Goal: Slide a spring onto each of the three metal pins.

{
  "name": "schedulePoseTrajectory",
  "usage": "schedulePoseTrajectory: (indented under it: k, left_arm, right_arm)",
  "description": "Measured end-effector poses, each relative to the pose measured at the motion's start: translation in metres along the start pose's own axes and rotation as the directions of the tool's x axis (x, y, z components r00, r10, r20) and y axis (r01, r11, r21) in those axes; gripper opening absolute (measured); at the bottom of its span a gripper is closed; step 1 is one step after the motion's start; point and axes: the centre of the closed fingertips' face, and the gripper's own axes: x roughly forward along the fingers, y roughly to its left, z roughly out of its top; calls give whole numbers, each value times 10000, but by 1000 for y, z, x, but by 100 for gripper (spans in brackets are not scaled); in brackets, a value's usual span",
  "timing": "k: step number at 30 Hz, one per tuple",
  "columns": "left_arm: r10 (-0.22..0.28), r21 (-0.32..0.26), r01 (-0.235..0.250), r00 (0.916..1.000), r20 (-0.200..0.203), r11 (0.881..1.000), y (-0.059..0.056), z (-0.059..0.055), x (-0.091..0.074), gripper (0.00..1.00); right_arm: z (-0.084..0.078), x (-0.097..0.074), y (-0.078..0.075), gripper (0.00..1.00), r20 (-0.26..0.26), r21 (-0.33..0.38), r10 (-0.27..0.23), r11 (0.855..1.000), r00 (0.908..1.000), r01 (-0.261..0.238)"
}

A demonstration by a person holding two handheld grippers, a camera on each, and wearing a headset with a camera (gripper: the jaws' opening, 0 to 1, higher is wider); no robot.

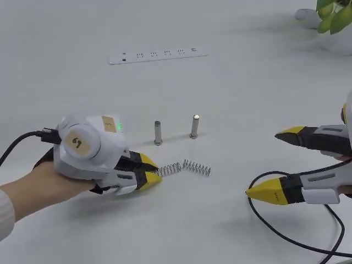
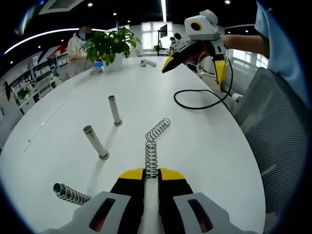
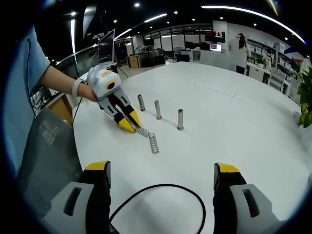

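My left gripper [image 1: 153, 174] [image 2: 151, 171] rests low on the white table [image 1: 231, 88], shut on one end of a spring [image 1: 170, 168] [image 2: 151, 155] that sticks out past its yellow tips. A second spring [image 1: 197, 168] [image 2: 158, 128] lies loose just beyond it. Two bare metal pins [image 1: 158, 133] [image 1: 194, 126] stand upright behind the springs. A third pin [image 2: 70, 193] [image 3: 142, 102] wears a spring and stands close beside the left gripper. My right gripper [image 1: 262, 163] [image 3: 161, 168] hovers open to the right, nothing between its jaws.
A white power strip [image 1: 158, 55] lies at the far side of the table. A green plant [image 1: 333, 14] stands at the far right corner. A black cable [image 1: 291, 236] loops on the table under the right gripper.
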Motion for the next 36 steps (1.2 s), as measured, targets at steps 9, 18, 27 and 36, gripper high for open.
schedulePoseTrajectory:
  k: [9, 18, 27, 36]
  left_arm:
    - [260, -241, -253, 9993, 276, 9994, 0, 0, -7, 2]
    - [568, -638, -516, 9950, 819, 9966, -3, 9, -18, 2]
    - [933, -1031, -781, 9840, 1519, 9916, -9, 22, -35, 2]
    - [1261, -1178, -1039, 9717, 1999, 9876, -22, 29, -51, 2]
  right_arm:
    - [2, 2, 2, 85, -14, -37, 106, 9999, 9999, -106]
    - [8, 3, 5, 85, 12, -180, 200, 9996, 9998, -200]
    - [18, 3, 7, 83, -39, -549, 433, 9975, 9991, -434]
    - [33, 8, 15, 81, -438, -1439, 927, 9847, 9947, -981]
